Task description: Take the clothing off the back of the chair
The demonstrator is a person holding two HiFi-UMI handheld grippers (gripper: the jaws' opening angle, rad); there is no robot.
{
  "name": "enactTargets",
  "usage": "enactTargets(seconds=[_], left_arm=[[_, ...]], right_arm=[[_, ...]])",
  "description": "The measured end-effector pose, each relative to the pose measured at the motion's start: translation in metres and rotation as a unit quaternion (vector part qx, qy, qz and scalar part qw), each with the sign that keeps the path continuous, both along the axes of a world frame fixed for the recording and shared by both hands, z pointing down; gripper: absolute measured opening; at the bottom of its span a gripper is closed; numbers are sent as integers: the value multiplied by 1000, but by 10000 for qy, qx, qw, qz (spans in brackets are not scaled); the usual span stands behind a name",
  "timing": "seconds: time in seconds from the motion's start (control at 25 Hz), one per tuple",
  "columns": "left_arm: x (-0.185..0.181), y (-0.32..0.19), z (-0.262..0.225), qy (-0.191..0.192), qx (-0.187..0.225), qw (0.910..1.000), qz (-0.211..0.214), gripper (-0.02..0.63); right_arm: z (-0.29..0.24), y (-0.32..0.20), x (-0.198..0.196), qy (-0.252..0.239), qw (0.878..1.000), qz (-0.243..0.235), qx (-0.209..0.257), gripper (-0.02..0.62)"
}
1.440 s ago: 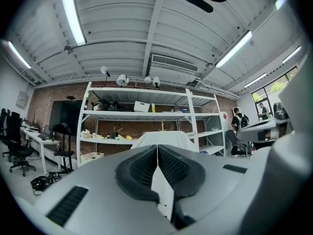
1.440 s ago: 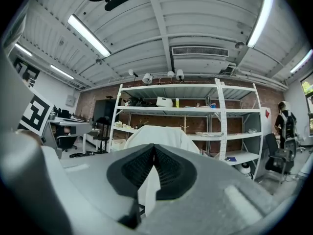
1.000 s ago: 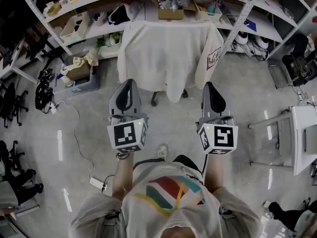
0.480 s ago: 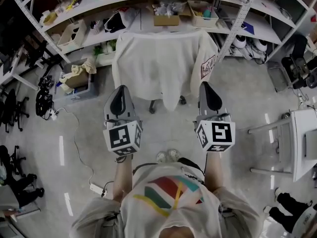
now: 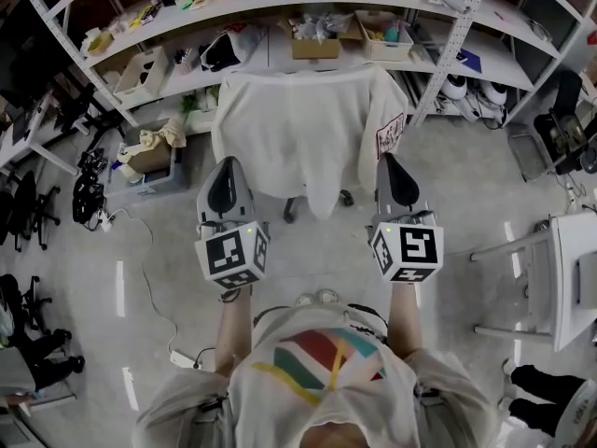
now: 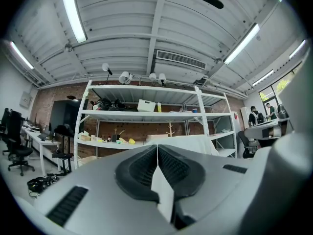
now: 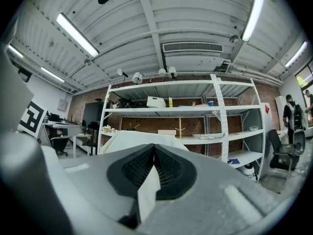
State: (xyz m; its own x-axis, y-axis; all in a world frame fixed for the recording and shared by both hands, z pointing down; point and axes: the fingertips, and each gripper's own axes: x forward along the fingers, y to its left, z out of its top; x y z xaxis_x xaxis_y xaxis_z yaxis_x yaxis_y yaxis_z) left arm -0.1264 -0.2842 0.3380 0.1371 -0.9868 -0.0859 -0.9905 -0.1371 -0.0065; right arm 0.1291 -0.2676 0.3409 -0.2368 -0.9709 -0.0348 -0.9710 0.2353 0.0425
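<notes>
The clothing (image 5: pixel 303 124) hangs over the chair back straight ahead of both grippers, with its long axis running crosswise to the way they point. The left gripper (image 5: pixel 228 163) faces one shoulder end and the right gripper (image 5: pixel 390 158) the sleeve end, both about equally near and neither touching. Both grippers have their jaws pressed together with nothing between them. The chair (image 5: pixel 291 211) shows only its wheeled base below the hem. Its back and seat are covered, and the clothing's far side is hidden.

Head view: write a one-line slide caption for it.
Left gripper and right gripper, both shut and empty, point at the white garment draped over the chair in front of metal shelving.
</notes>
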Motion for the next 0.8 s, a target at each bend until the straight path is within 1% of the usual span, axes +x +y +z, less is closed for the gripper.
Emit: enactTargets(seconds=[0.16,0.32,0.4,0.44,0.52,0.56,0.6,0.68,0.8], left_arm=[[-1,-10,-4,-33,32,10000,-21,15],[1,-24,-12,-168,138,9997,130,16],[-2,-33,-17,-219,177,9995,157,18],[-2,-39,-19,-245,173,9993,226,29],[-1,-54,-25,-299,106,9984,465,175],[-2,-62,-29,-336,80,9979,543,182],[-6,-70,-33,-383,78,9976,565,190],[-18,-87,-40,-431,86,9977,514,195],[-41,-118,-45,-246,-34,9988,432,195]], right_arm=[[-1,-7,6,49,10000,53,-3,4],[-6,-21,16,128,9998,167,23,5],[-11,-31,17,190,9997,159,13,4],[-13,-37,17,232,9996,130,9,10],[-20,-50,18,290,9996,24,12,134],[-25,-56,20,307,9995,-7,37,172],[-29,-63,23,340,9994,-1,79,195],[-37,-76,30,448,9988,89,170,199],[-47,-98,44,506,9983,201,221,199]])
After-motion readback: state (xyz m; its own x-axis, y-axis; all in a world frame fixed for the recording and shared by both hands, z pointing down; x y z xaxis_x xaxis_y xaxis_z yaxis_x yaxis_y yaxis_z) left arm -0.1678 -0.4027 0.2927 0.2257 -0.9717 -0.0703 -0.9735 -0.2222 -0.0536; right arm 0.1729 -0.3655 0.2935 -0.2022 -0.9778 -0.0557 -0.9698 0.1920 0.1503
